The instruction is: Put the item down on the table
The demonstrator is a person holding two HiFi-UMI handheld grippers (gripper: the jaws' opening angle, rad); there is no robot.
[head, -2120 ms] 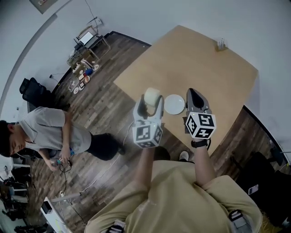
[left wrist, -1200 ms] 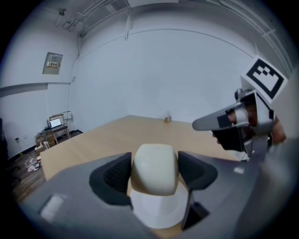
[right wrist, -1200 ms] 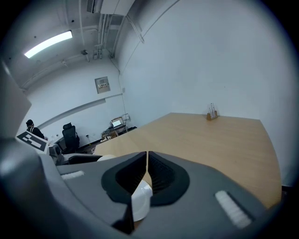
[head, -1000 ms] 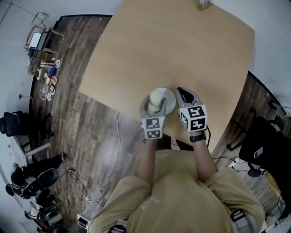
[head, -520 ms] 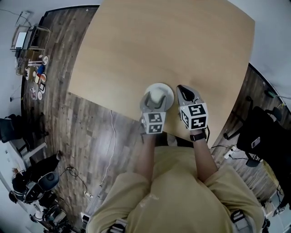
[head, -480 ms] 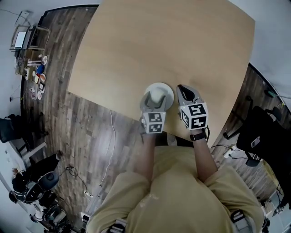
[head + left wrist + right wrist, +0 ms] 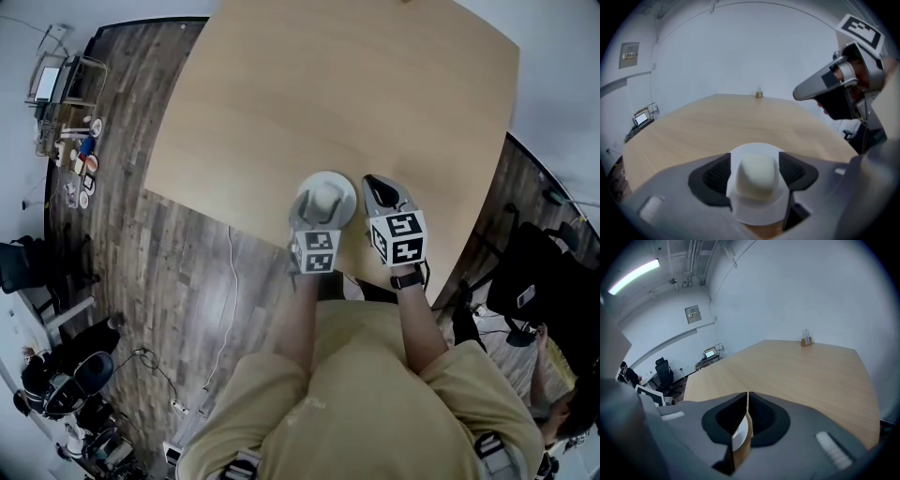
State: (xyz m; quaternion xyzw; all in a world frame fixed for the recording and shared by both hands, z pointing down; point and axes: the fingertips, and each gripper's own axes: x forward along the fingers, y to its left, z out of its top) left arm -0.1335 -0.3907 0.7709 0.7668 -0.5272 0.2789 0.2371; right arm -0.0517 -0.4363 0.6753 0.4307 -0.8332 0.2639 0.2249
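Note:
A cream, rounded item (image 7: pixel 324 199) (image 7: pixel 756 171) sits between the pads of my left gripper (image 7: pixel 323 204) (image 7: pixel 755 174), which is shut on it. It is over the middle of a white plate (image 7: pixel 345 184) (image 7: pixel 754 213) near the table's front edge; whether it rests on the plate I cannot tell. My right gripper (image 7: pixel 374 185) (image 7: pixel 747 403) hangs just right of the plate, jaws shut with nothing between them. In the left gripper view the right gripper (image 7: pixel 820 87) shows at the upper right. A sliver of the plate (image 7: pixel 740 435) shows below the right jaws.
The light wooden table (image 7: pixel 328 84) (image 7: pixel 806 371) stretches ahead. A small holder (image 7: pixel 759 94) (image 7: pixel 805 340) stands at its far edge. The table's front edge lies right under the grippers. A person (image 7: pixel 562 412) and a dark chair (image 7: pixel 525 281) are at the right.
My left gripper has carried the cream item rightward, from left of the plate to over its middle, and lowered it. The right gripper stayed beside the plate. The head view swung.

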